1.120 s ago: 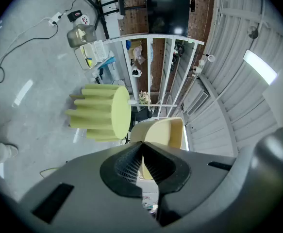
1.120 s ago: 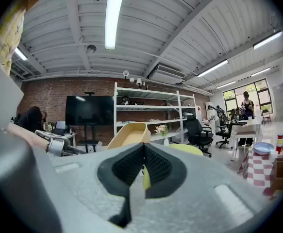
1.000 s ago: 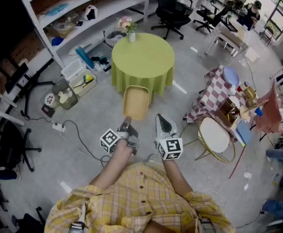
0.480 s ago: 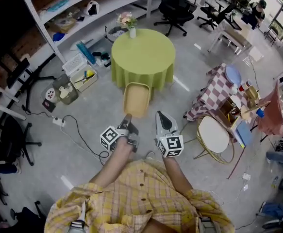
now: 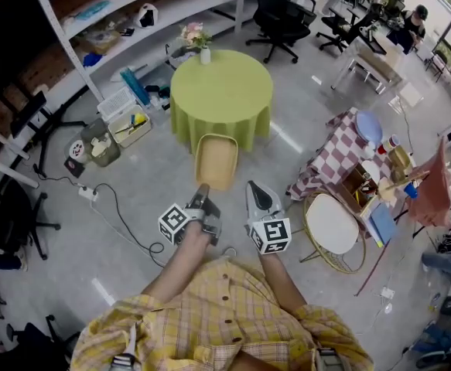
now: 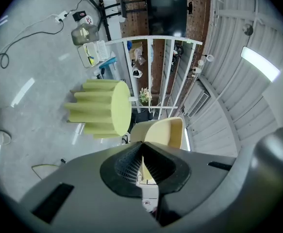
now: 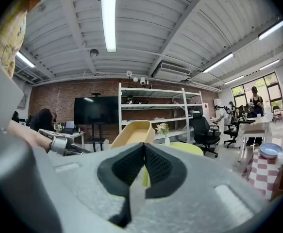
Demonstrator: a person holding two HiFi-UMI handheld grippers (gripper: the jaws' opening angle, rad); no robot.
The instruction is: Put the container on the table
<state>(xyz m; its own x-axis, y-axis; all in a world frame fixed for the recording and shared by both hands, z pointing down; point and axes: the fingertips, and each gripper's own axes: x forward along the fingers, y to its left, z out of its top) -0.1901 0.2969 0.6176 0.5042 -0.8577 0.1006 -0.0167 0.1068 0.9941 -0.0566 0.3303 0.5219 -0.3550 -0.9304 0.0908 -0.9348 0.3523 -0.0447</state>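
Note:
A tan, tub-shaped container (image 5: 216, 161) hangs above the floor in front of me. My left gripper (image 5: 203, 190) is shut on its near rim; in the left gripper view the container (image 6: 165, 132) rises just beyond the closed jaws. The right gripper (image 5: 254, 188) is level beside it, shut, a little apart from the container's right side. The right gripper view shows the container (image 7: 131, 132) up and left of those jaws. Ahead stands the round table (image 5: 220, 95) under a lime-green cloth, with a small vase of flowers (image 5: 202, 45) at its far edge.
A checkered-cloth table (image 5: 341, 149) and a round wire-frame chair (image 5: 332, 222) stand to the right. White shelving (image 5: 132, 22) lines the far left, with bins (image 5: 117, 126) on the floor below. A cable (image 5: 117, 215) trails on the floor at left. An office chair (image 5: 279, 14) is behind the green table.
Both grippers and the container have advanced together toward the green table, which has shifted slightly left in the head view. The grip on the container is unchanged.

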